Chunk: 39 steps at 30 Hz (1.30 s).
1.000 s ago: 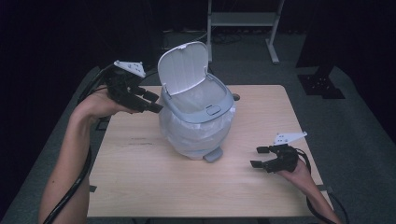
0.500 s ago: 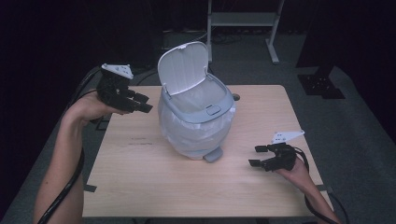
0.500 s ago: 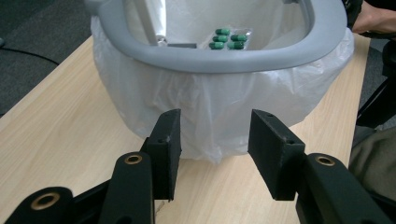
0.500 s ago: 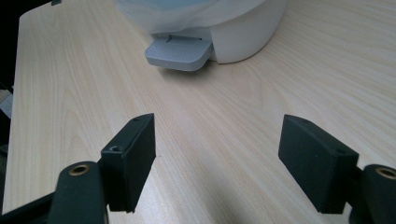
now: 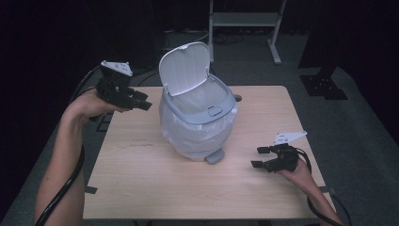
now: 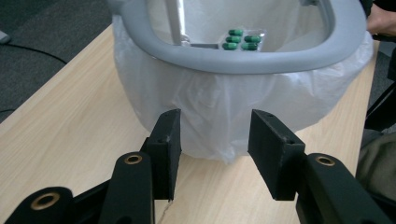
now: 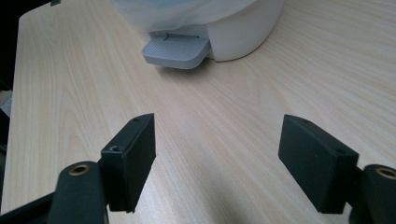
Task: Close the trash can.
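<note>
Pedal bin [image 5: 197, 120], white with grey rim, stands mid-table, lid [image 5: 184, 68] up, liner bag [image 6: 224, 105] folded over the rim. Blister pack of green capsules [image 6: 243, 39] lies inside. Left tool [image 5: 139, 101] has drawn back from the rim toward the table's [image 5: 141, 179] left far edge, jaws spread, empty. Likely the drop is done. Right tool [image 5: 263, 157] rests low at near right, jaws wide, facing the pedal [image 7: 175, 51].
</note>
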### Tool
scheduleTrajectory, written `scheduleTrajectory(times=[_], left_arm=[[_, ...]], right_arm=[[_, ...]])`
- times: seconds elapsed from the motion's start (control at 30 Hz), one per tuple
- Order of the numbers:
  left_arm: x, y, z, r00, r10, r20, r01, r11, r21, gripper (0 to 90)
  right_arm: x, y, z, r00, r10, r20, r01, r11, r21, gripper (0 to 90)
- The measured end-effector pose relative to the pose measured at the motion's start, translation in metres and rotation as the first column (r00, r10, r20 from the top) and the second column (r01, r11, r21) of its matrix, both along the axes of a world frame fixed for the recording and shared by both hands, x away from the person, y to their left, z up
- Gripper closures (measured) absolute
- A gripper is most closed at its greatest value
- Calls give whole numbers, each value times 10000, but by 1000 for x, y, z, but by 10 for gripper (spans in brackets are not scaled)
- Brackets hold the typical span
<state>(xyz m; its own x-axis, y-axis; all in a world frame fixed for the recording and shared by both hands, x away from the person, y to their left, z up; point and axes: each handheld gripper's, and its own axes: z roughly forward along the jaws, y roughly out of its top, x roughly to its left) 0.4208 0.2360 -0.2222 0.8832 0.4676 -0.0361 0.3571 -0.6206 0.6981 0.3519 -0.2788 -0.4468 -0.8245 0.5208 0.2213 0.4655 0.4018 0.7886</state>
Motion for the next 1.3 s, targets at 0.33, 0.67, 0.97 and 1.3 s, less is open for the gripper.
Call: scheduleTrajectory(times=[0.33,0.67,0.97,1.3], left_arm=[[22,-1,8,9999,37,152,-39,9999,125,593],[40,-3,10,9996,139,264,-141,9999,49,704],[56,-9,11,9995,189,263,-183,9996,-223,770],[65,-21,14,9997,-73,239,81,9994,-350,802]], right_arm=[[0,-6,-1,9997,-211,-79,211,9998,17,262],[1,-8,-1,9998,-215,-55,215,9998,57,262],[2,-12,-1,9995,-301,-63,302,9995,90,262],[1,-13,-1,9994,-334,-49,334,9994,111,262]])
